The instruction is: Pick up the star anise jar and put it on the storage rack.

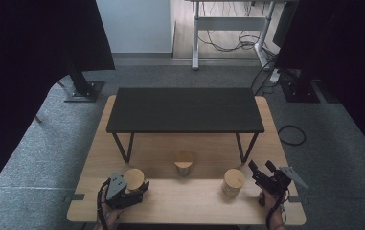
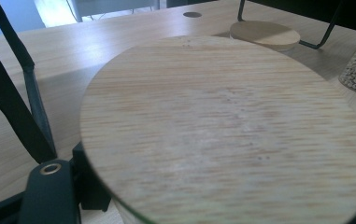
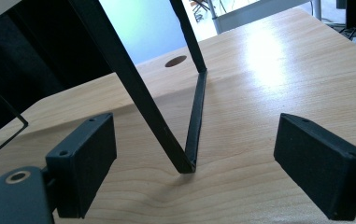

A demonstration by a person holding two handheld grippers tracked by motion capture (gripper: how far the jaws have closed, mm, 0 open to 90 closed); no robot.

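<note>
While left gripper [image 1: 139, 188] clamps wooden-lidded jar [image 1: 133, 178], right gripper [image 1: 262, 170] gapes empty; black shelf leg [image 3: 192, 121] ahead.

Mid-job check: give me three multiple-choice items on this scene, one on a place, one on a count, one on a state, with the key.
1. Where is the middle jar?
A. on the black shelf
B. on the table, just in front of the shelf
C. on the floor

2. How many wood-lidded jars are on the table?
A. one
B. three
C. five

3. How stands the right gripper?
A. open, nothing between its jaws
B. shut on a jar
C. shut on a shelf leg

Key: 1 B, the high view shows it below the black shelf's front edge; 2 B, the left jar in the left gripper, the middle jar and the right jar; 3 A, bare table lies between its pads.
</note>
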